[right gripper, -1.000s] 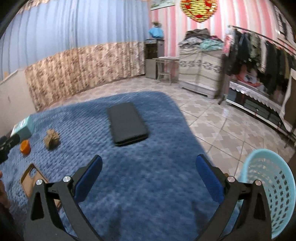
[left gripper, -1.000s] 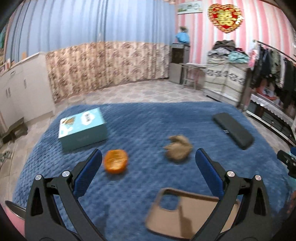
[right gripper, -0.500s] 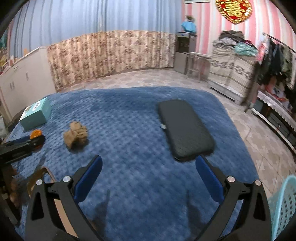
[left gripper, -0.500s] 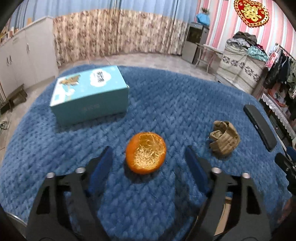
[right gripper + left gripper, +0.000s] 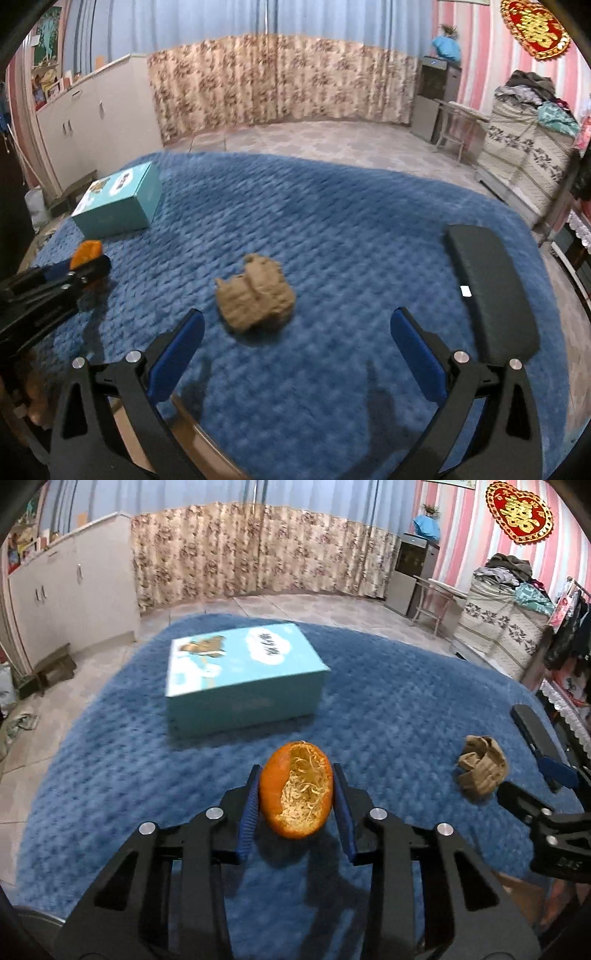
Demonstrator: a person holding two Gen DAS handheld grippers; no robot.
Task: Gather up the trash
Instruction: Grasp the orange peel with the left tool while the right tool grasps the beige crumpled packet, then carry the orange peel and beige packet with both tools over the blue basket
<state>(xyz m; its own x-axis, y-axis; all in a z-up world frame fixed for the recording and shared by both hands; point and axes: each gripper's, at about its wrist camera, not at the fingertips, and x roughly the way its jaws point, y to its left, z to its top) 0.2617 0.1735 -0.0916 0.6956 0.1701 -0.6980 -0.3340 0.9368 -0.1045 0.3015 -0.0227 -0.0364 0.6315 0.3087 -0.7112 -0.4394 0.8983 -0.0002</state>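
An orange peel half [image 5: 295, 790], pith side up, lies on the blue quilted blanket [image 5: 406, 701]. My left gripper [image 5: 296, 771] is closing on it: both blue pads press its sides and squeeze it into an oval. From the right wrist view the same peel [image 5: 85, 251] shows at the left gripper's tip [image 5: 88, 266]. A crumpled brown paper wad [image 5: 255, 295] lies just ahead of my right gripper [image 5: 297, 317], closer to its left finger. That gripper stands open and wide with nothing between its fingers. The wad [image 5: 482, 771] also shows to the right of the peel.
A teal cardboard box [image 5: 240, 675] sits behind the peel. A long black case [image 5: 491, 291] lies at the blanket's right edge. A tan phone case [image 5: 517, 890] lies near the front. Tiled floor, cabinets and clothes racks surround the blanket.
My left gripper moved forward and down onto the orange peel and its jaws drew in against it. My right gripper swung left, from over the black case to the brown wad.
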